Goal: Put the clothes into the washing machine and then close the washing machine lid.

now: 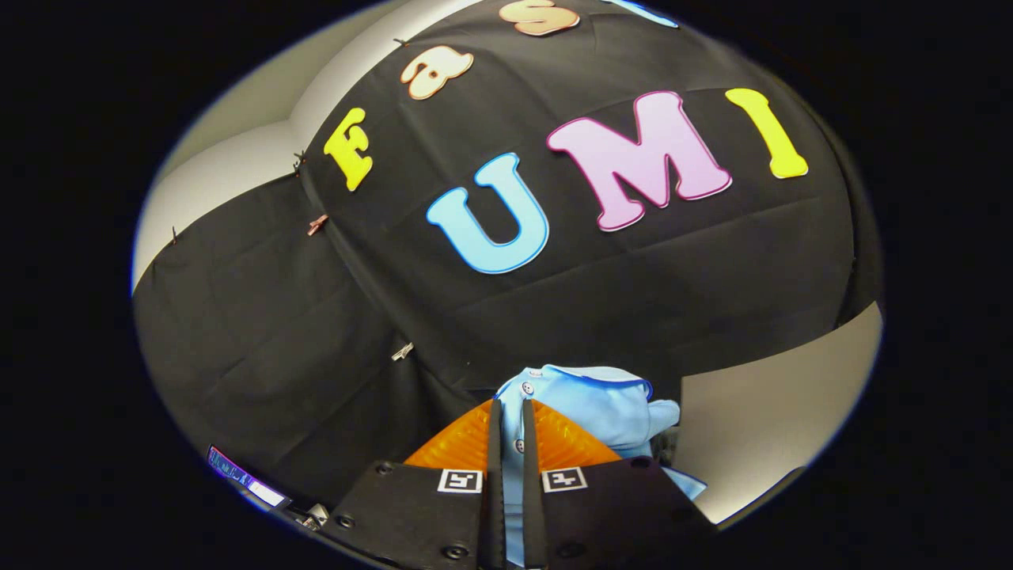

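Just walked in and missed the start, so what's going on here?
A person is working a handheld gripper, and its fingers are shut on a light blue shirt with small buttons. The cloth is pinched between the two fingers, with the rest bunched just ahead of them and hanging to one side. The gripper is held up facing the booth's black cloth wall, so the shirt looks lifted and carried. The shirt is not yet in a washing machine.

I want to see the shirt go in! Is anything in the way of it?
Nothing visible blocks it. The tongs are shut on the light blue shirt, held up in front of the black cloth wall. I cannot see the washing machine from here, so I can't check the whole path.
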`<action>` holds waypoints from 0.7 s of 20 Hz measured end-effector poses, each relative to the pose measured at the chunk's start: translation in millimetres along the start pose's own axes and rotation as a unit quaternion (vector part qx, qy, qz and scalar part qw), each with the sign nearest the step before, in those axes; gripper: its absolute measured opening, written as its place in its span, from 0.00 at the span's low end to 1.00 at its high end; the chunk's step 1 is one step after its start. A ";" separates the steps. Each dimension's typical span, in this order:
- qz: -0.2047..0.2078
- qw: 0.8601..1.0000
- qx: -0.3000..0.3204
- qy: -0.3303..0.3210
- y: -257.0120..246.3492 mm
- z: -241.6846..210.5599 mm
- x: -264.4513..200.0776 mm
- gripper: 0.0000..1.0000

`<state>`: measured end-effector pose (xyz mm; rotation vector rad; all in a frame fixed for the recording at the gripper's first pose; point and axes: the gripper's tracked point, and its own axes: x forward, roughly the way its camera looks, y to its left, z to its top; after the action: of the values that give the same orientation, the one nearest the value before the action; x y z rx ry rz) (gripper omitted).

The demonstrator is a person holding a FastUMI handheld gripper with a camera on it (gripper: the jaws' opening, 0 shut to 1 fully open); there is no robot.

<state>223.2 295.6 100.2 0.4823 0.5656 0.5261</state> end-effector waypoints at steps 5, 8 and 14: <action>-0.006 0.999 0.030 0.022 23.7 -50.2 53.1 0.13; -0.032 0.999 0.023 0.034 18.8 -85.4 81.4 0.13; -0.087 0.995 0.008 0.047 -17.8 -147.4 131.9 0.13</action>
<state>234.5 400.2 -68.3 0.4205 0.6960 0.3789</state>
